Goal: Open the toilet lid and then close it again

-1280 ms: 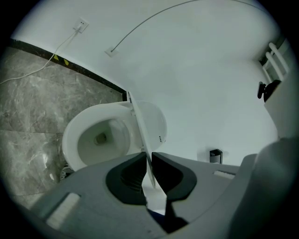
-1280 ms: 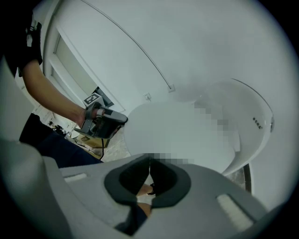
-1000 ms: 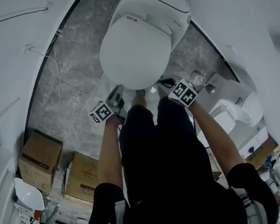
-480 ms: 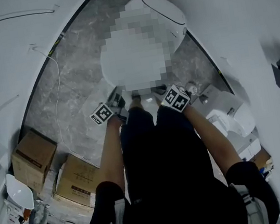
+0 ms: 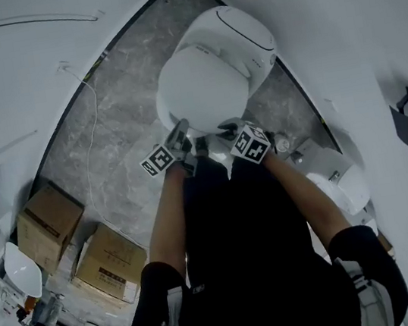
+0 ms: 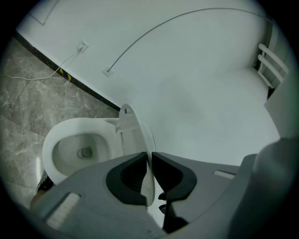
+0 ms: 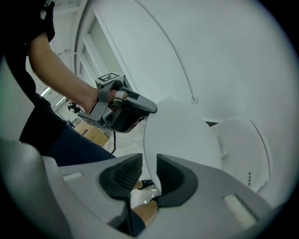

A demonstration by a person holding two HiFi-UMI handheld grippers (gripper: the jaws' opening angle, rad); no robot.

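The white toilet lid is tilted up off the bowl, its front rim toward me. My left gripper is shut on that rim at the left; in the left gripper view the thin lid runs edge-on between the jaws, with the open bowl beyond. My right gripper is at the rim's right side. In the right gripper view its jaws stand slightly apart, floor showing through the gap, and the lid lies against the right pad. The left gripper shows there too, on the lid's far edge.
The toilet stands against a curved white wall on grey marble floor. Two cardboard boxes sit at the left, and a thin cable runs down the wall. A white fixture is at the right. My legs stand right before the bowl.
Both grippers have risen with the lid's front rim, so the lid stands more steeply off the bowl than a second ago.
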